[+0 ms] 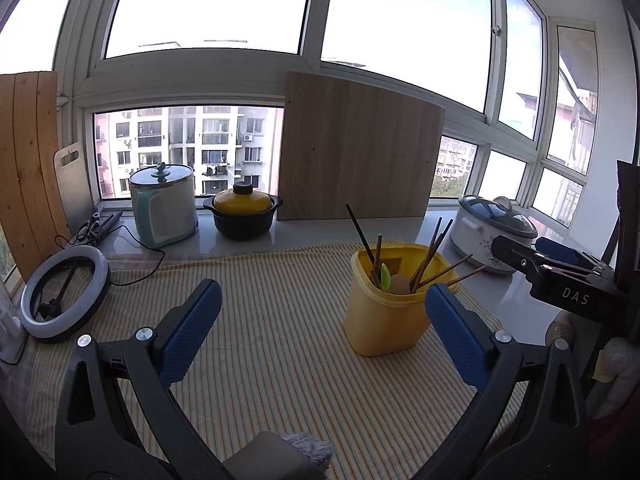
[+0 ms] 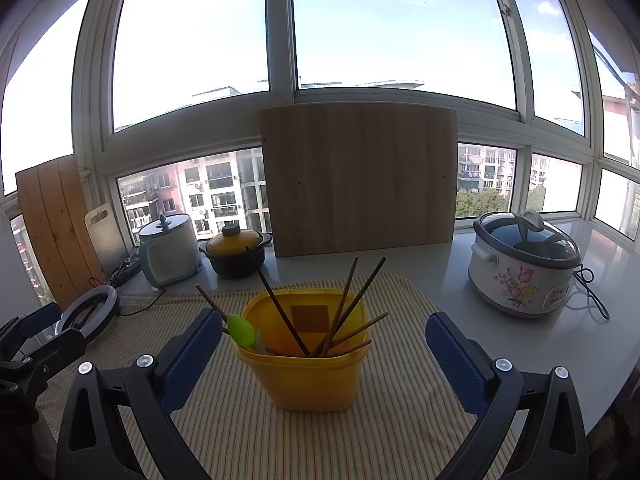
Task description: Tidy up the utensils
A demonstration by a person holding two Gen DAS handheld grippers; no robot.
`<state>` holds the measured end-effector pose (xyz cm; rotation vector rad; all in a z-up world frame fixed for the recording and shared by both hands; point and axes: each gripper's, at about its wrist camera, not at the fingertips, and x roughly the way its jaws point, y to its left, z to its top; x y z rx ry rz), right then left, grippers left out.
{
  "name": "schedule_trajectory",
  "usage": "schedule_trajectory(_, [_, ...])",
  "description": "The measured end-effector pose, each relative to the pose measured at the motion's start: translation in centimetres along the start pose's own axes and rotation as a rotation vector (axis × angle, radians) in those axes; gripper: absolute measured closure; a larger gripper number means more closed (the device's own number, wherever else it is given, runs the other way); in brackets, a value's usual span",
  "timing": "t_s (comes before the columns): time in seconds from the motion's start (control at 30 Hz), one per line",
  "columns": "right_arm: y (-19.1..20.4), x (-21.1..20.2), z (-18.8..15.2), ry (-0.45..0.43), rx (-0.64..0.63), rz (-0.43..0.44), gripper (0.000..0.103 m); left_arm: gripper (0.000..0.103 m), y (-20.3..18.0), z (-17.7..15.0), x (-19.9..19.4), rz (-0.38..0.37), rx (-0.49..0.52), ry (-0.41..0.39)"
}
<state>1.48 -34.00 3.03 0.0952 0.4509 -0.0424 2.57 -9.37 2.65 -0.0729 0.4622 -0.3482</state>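
A yellow plastic holder [image 1: 386, 312] [image 2: 310, 356] stands upright on the striped cloth [image 1: 280, 344] [image 2: 240, 420]. Several brown chopsticks [image 1: 434, 248] [image 2: 352, 300] lean in it, with a green spoon [image 1: 385, 276] [image 2: 242, 334] and a pale brown utensil [image 1: 399, 285]. My left gripper [image 1: 324, 320] is open and empty, with the holder just inside its right finger. My right gripper [image 2: 324, 348] is open and empty, its fingers on either side of the holder and short of it. The right gripper also shows in the left wrist view [image 1: 560, 268], the left in the right wrist view [image 2: 36, 344].
On the sill stand a blue-white cooker [image 1: 164, 206] [image 2: 170, 250], a yellow-lidded black pot [image 1: 242, 216] [image 2: 236, 252], a leaning wooden board [image 1: 360, 148] [image 2: 360, 180] and a flowered slow cooker [image 1: 494, 232] [image 2: 524, 264]. A ring light [image 1: 64, 294] [image 2: 90, 312] lies at left.
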Motion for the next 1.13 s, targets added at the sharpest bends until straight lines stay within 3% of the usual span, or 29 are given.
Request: schedule_trajectory(1.13, [-0.37, 0.13, -0.31, 0.001, 0.009, -0.003, 0.000, 0.000, -0.14, -0.06, -0.22, 0.002, 0.011, -0.002])
